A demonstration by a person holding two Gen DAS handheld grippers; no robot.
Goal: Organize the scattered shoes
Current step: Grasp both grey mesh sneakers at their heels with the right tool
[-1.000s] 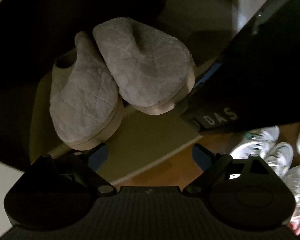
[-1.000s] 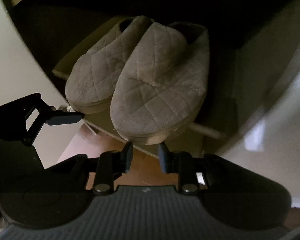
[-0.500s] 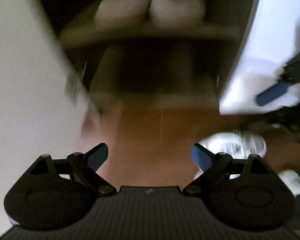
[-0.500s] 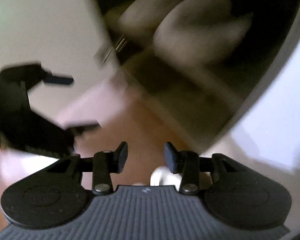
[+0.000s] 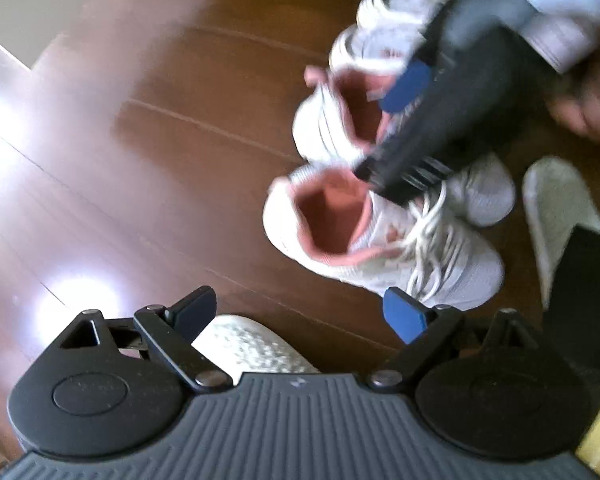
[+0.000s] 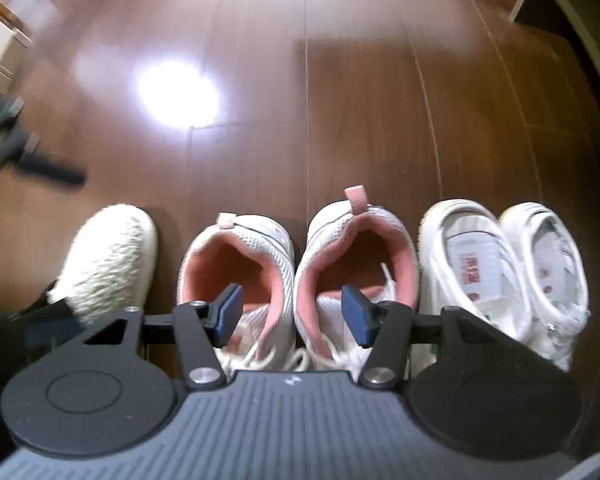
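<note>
Both views: slippers then, sneakers [image 6: 356,264] now

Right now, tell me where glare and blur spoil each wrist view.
Left wrist view: glare washes out the wood floor at left; the right gripper crossing the pink-lined sneakers is smeared by motion blur. Right wrist view: a bright round reflection burns out the floor ahead, the far floor is soft, while the pink-lined sneakers and the white sneakers stay fairly sharp.
</note>
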